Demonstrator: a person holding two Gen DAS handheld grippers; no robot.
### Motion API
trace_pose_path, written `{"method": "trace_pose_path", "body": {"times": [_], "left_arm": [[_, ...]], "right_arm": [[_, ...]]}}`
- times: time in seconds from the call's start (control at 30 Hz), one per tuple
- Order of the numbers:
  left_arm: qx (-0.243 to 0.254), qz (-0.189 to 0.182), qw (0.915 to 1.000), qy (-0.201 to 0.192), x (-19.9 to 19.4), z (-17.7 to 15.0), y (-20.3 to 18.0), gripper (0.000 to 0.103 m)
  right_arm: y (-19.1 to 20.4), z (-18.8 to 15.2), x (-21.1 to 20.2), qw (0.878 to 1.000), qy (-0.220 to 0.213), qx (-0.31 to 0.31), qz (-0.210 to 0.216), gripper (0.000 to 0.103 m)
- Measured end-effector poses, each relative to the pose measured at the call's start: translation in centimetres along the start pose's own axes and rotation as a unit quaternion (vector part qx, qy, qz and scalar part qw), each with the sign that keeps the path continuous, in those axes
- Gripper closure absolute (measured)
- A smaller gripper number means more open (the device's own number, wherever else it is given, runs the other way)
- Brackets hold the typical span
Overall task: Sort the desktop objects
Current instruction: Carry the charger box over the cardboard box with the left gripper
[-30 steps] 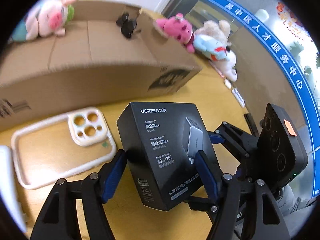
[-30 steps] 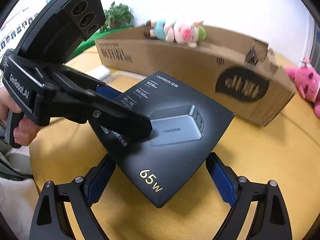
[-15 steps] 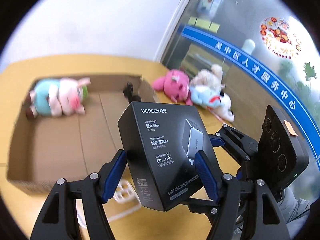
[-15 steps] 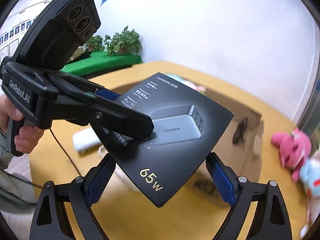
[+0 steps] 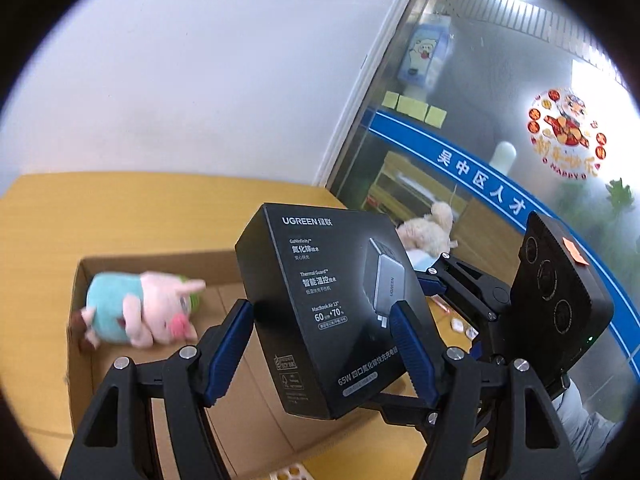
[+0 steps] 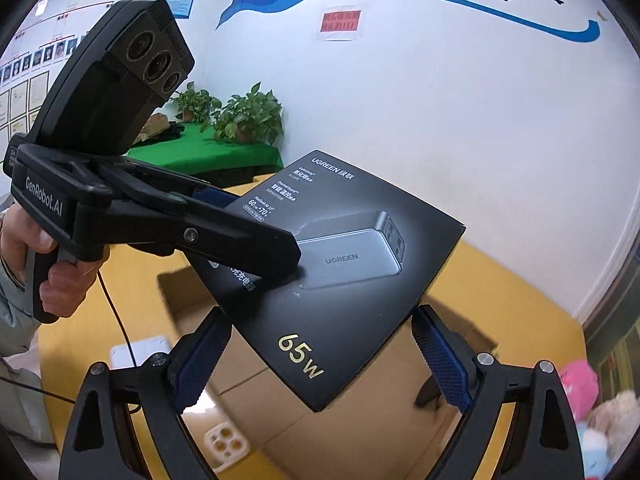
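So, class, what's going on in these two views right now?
A person is holding one black UGREEN charger box with two handheld grippers at once. The left gripper and the right gripper each have their jaws shut on it, lifted above the open cardboard box on the yellow table. A pig plush already lies inside the cardboard box.

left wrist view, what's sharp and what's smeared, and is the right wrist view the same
Left wrist view: the UGREEN charger box is sharp, its print readable, while the pig plush in the cardboard box is motion-smeared. Right wrist view: same pattern, the charger box crisp with soft glare on its face, the phone case and pink plush blurred; fisheye vignette darkens both frames' corners.
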State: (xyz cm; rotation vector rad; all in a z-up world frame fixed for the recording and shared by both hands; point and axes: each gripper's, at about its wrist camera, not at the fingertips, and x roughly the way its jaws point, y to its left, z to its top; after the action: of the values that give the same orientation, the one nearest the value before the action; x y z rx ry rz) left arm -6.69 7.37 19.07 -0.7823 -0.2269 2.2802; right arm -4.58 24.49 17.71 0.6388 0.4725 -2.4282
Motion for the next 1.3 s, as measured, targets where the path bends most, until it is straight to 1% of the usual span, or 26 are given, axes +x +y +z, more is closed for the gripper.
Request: {"method": "trace_pose_path", "body": {"times": [0.13, 0.3, 0.4, 0.47, 0.6, 0.7, 0.77, 0.93, 1.1, 1.2, 1.23, 1.3], "left_arm": [[0.01, 0.004, 0.9999, -0.002, 1.5, 3.2, 1.1, 0.033], [0.013, 0.008, 0.9999, -0.004, 3.7, 6.0, 2.4, 0.033], [0.0, 0.013, 0.9999, 0.01, 5.9, 6.9, 4.0, 0.033], [-0.023, 0.012, 0.9993, 0.027, 7.7, 7.0, 5.7, 0.033], [-0.054, 0.011, 0.997, 0.055, 11.5, 6.1, 8.1, 0.033], [-0.071, 0.015, 0.9939, 0.084, 14.7, 5.2, 9.5, 0.033], [-0.088, 0.017, 0.99, 0.109, 16.8, 4.3, 10.6, 0.033], [-0.122, 0.018, 0.98, 0.156, 21.2, 2.0, 12.9, 0.033], [-0.123, 0.044, 0.9731, 0.189, 23.6, 0.7, 13.5, 0.033], [-0.132, 0.054, 0.9666, 0.213, 24.7, -0.4, 14.2, 0.033], [-0.131, 0.058, 0.9651, 0.219, 25.0, -0.7, 14.2, 0.033], [-0.121, 0.072, 0.9636, 0.227, 25.4, -1.0, 13.9, 0.033]], "right_arm": [[-2.6, 2.1, 1.4, 1.0, -0.001, -0.003, -0.007, 0.011], [-6.4, 4.1, 3.7, 1.0, 0.001, 0.01, -0.011, 0.011], [-8.1, 4.6, 5.5, 1.0, 0.016, 0.011, -0.01, 0.011], [-8.5, 4.8, 7.0, 0.999, 0.03, 0.01, -0.008, 0.011], [-10.9, 3.4, 10.9, 0.997, 0.059, 0.038, 0.022, 0.011], [-12.5, 1.3, 14.0, 0.994, 0.084, 0.062, 0.04, 0.011], [-13.1, 0.0, 15.8, 0.991, 0.1, 0.072, 0.047, 0.011], [-14.4, -3.6, 20.6, 0.981, 0.163, 0.081, 0.066, 0.011], [-15.4, -6.2, 24.1, 0.967, 0.204, 0.117, 0.094, 0.011], [-15.0, -7.3, 26.0, 0.96, 0.236, 0.113, 0.098, 0.011], [-14.7, -8.1, 26.6, 0.957, 0.25, 0.111, 0.097, 0.011], [-14.4, -8.6, 27.3, 0.952, 0.267, 0.114, 0.097, 0.011]]}}
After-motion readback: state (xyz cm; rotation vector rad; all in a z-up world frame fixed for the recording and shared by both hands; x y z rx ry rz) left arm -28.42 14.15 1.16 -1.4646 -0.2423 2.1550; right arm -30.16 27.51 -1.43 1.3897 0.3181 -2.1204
